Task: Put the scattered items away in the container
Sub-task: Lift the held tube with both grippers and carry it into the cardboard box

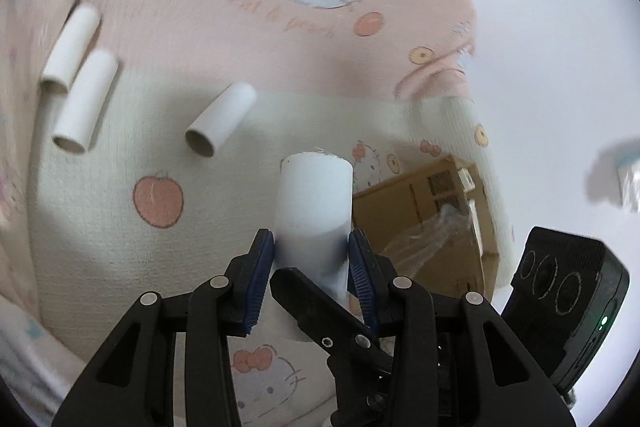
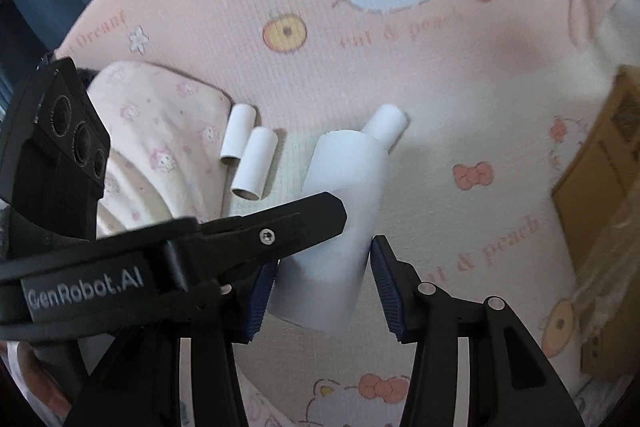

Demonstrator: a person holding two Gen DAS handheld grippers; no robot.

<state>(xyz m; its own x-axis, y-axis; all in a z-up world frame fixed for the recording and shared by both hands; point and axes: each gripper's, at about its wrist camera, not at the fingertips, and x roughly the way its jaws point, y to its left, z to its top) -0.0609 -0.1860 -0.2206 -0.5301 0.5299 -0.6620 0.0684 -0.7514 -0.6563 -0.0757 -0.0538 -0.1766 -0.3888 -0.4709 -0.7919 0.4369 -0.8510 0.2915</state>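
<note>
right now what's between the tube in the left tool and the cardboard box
Only bare printed blanket lies between tube and box, per the right wrist view.

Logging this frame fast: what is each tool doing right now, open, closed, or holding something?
Left tool: closed on the big white tube.
Right tool: open around the same tube, its pads not gripping it.

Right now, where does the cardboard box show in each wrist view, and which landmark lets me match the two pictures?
Left wrist: the cardboard box sits right of centre, just right of the big white tube.
Right wrist: the box is cut off at the right edge, about mid-height.
Shared landmark: the pair of small tubes lying side by side, at upper left in the left view and left of centre in the right view.
</note>
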